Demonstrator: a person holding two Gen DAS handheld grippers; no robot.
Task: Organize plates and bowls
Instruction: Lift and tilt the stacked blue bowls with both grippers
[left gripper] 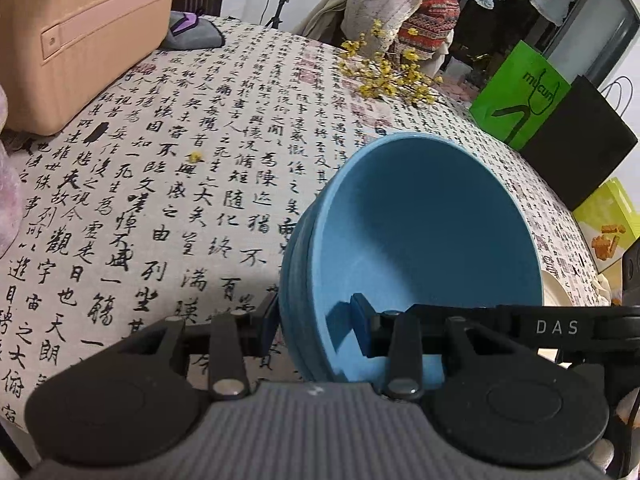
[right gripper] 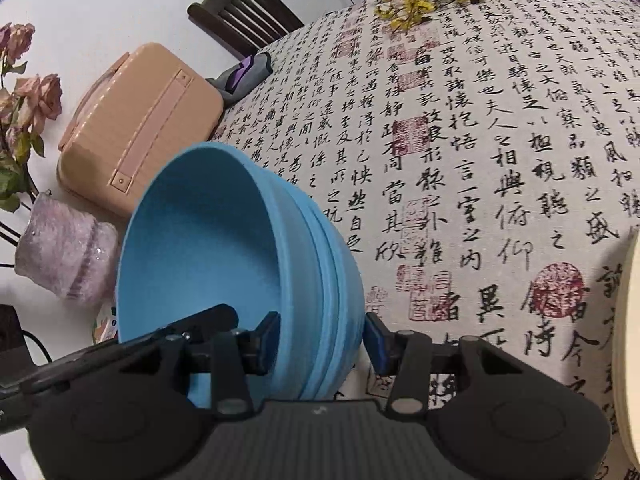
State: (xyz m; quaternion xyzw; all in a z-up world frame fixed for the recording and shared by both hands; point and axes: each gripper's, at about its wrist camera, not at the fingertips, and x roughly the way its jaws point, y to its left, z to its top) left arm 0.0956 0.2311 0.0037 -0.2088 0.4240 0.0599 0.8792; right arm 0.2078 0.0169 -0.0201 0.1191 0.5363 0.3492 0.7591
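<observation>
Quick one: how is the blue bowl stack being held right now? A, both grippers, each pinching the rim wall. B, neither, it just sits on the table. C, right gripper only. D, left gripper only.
A: in each wrist view the bowl stack has one pad inside and one outside its wall, so the left gripper and the right gripper both clamp it.

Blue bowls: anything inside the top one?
Inside the top bowl only one finger of each gripper shows: left gripper, right gripper. No food or object; the bowls nested beneath are covered.
</observation>
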